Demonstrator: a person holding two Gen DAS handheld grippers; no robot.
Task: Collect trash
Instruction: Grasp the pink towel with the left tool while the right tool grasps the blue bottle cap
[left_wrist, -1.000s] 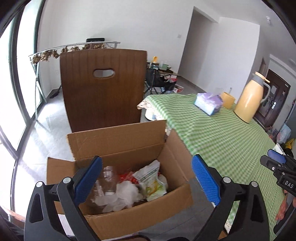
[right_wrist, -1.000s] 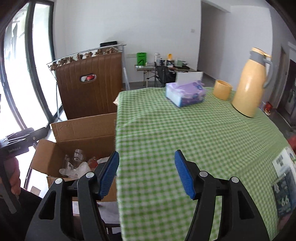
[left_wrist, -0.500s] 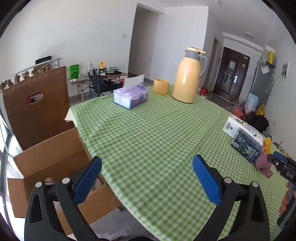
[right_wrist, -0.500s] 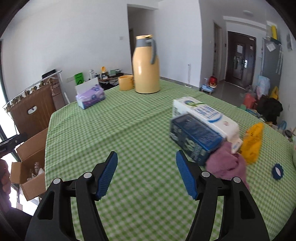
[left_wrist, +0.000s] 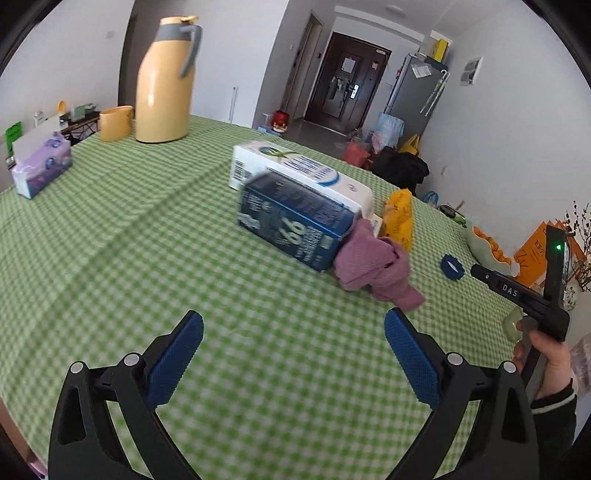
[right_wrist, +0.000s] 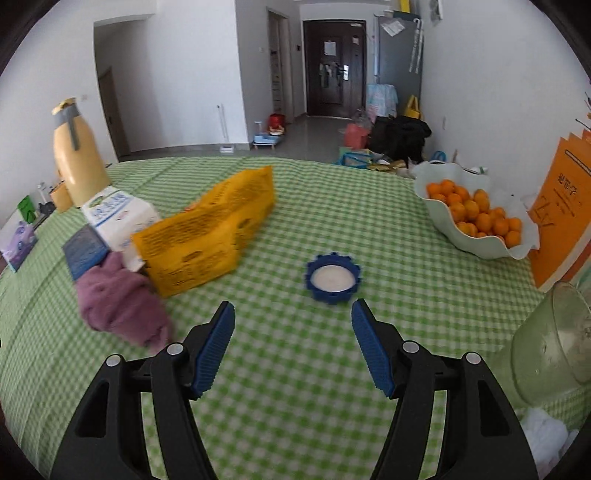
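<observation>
Both hand-held grippers released, empty: left hand-held gripper (left_wrist: 293, 352) above tabletop (left_wrist: 110, 229); right hand-held gripper (right_wrist: 293, 341) near blue cap (right_wrist: 332, 277).

Bare cloth (right_wrist: 295, 369) before blue lid (right_wrist: 332, 277) — yellow bag (right_wrist: 207, 236), purple rag (right_wrist: 122, 302) crowding left

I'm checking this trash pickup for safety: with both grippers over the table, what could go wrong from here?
The right gripper is open and lined up with the blue lid; it is flat and low, so the pads may slip off it. The glass jar lies close to its right finger and might get knocked. The purple cloth touches the dark blue carton, so grabbing one could drag the other.
</observation>
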